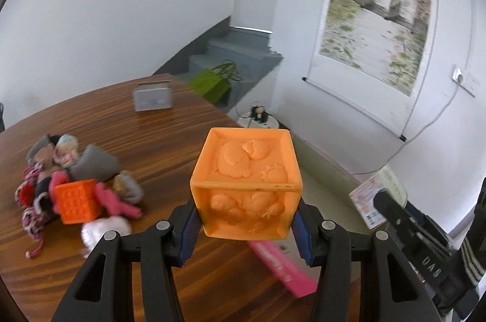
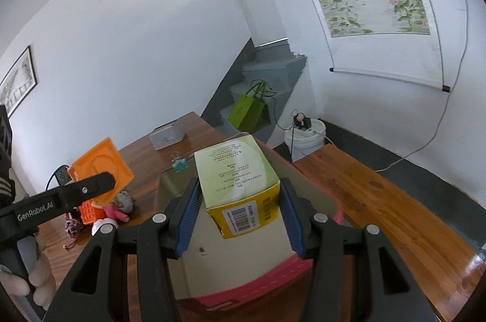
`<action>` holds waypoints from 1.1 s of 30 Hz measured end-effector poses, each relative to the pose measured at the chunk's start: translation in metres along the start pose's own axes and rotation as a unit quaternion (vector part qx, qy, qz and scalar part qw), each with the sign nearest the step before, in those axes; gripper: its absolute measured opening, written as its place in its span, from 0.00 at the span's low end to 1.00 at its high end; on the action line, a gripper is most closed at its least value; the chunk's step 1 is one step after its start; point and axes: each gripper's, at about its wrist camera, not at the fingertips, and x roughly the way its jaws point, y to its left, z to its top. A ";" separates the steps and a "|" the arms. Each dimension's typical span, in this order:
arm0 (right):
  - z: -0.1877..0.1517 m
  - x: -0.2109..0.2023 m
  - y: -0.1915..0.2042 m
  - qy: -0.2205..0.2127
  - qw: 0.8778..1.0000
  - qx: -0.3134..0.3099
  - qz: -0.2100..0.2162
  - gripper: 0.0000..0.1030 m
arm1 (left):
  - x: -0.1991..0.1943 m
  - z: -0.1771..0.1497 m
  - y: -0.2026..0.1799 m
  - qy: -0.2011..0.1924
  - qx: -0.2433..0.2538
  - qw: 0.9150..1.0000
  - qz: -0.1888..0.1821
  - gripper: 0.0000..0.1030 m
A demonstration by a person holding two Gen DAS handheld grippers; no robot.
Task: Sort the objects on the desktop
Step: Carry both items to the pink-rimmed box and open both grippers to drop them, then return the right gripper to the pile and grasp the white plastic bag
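Right tongs [image 2: 240, 214] hide carton [image 2: 240, 185] sides; pink box [image 2: 261, 281] part-covered.

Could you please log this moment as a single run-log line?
left gripper: shut on orange embossed cube | right gripper: shut on green-yellow carton, over pink-rimmed box | pile on table

right gripper [image 2: 240, 209] clamped on green-and-yellow carton [image 2: 238, 185], frame centre.
pink-rimmed box [image 2: 252, 285] open directly below; orange cube [image 2: 101, 167] held at left.
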 end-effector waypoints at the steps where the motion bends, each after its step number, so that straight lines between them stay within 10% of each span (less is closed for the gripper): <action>1: 0.000 0.000 -0.003 0.000 1.000 0.002 -0.002 0.53 | 0.003 0.001 -0.004 0.002 0.002 1.000 -0.003 0.53; 16: 0.001 0.010 -0.035 0.006 0.999 0.042 -0.018 0.60 | 0.037 0.006 -0.042 0.030 0.043 0.997 -0.049 0.60; 33: -0.001 0.015 0.014 0.012 1.000 0.012 0.018 0.61 | 0.015 -0.001 0.023 0.023 -0.027 0.999 -0.005 0.68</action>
